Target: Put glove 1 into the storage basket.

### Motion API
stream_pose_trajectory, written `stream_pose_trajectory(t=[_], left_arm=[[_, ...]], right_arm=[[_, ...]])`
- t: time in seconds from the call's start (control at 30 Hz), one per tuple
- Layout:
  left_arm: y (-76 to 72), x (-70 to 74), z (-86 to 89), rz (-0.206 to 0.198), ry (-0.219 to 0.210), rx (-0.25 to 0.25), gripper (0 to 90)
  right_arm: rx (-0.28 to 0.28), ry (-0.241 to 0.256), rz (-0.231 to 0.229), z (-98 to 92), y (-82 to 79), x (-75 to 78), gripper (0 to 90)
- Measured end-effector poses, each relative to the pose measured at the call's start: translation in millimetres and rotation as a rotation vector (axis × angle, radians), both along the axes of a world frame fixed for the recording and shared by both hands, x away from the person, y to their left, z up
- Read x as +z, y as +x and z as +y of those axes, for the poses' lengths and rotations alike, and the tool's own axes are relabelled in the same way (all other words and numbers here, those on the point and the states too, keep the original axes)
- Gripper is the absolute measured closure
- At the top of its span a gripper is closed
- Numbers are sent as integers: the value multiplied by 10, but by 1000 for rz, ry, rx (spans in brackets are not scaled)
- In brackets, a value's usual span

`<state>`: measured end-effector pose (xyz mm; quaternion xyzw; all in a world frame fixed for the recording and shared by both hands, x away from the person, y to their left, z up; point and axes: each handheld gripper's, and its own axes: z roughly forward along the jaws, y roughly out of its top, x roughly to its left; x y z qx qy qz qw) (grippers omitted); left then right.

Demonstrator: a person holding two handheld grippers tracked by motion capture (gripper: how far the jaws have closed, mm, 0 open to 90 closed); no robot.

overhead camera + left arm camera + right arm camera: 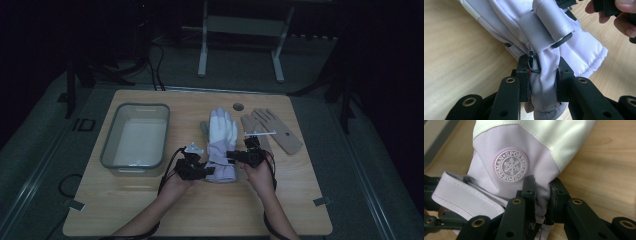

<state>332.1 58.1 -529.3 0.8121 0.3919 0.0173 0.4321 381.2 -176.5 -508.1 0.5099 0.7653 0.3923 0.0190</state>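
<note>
Dim room; wooden table bears lilac glove.

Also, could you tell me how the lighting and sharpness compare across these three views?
High view: dim and underexposed, the surroundings nearly black, the ski glove and tan glove soft in detail. Left gripper view: bright and even, the fabric between the left gripper sharp, the near jaws slightly blurred. Right gripper view: well lit, the snowflake badge crisp above the right gripper, the table edges softer.
</note>
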Motion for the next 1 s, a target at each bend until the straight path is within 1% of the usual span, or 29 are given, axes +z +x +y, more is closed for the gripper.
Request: stream_pose_trajectory(t=[0.03,0.07,0.13,0.2,0.27,0.33,0.37,0.4,0.43,0.47,0.5,0.53,0.6,0.63,0.7,0.73,0.77,0.83,0.87,0.9,0.93,0.97,1.0], left_arm=[[8,68,14,-8,11,-13,713],[6,97,19,-13,13,-11,712],[4,146,35,-26,19,-16,713],[0,170,39,-26,14,-13,713],[6,241,72,-37,20,-23,714],[8,268,86,-42,22,-26,714],[11,293,103,-45,19,-27,714],[15,347,136,-57,17,-29,714],[15,347,136,-57,17,-29,714],[14,400,171,-73,21,-31,715],[14,426,188,-81,25,-39,715],[14,426,188,-81,25,-39,715],[28,488,261,-85,15,-42,715],[31,508,289,-90,20,-44,715],[31,508,289,-90,20,-44,715],[29,548,345,-103,22,-51,715],[26,566,375,-108,20,-48,715],[24,613,445,-120,20,-46,715],[23,629,466,-120,19,-43,716],[23,650,498,-124,21,-38,716],[24,673,534,-127,23,-35,715],[26,695,573,-133,23,-32,715],[26,718,613,-137,19,-25,716]], right_arm=[[3,2,-8,3,-6,30,769],[8,-3,-18,9,-10,58,769],[11,-7,-34,24,-17,116,769],[10,-9,-50,45,-31,172,769],[13,-26,-71,76,-49,229,769],[13,-27,-85,103,-57,284,769],[13,-27,-85,103,-57,284,769],[17,-26,-101,127,-61,344,770],[17,-26,-101,127,-61,344,770],[23,-34,-120,165,-68,406,770],[24,-37,-132,188,-75,435,770],[26,-41,-138,208,-75,461,770],[31,-34,-142,241,-69,506,770],[32,-32,-144,263,-64,524,770],[34,-33,-148,286,-62,543,770],[34,-33,-148,286,-62,543,770],[37,-30,-158,336,-62,581,770],[40,-6,-154,375,-52,616,770],[43,-2,-160,435,-41,653,770],[43,-2,-160,435,-41,653,770],[46,-10,-173,517,-36,703,770],[46,-10,-173,517,-36,703,770],[50,-12,-181,559,-31,730,770]])
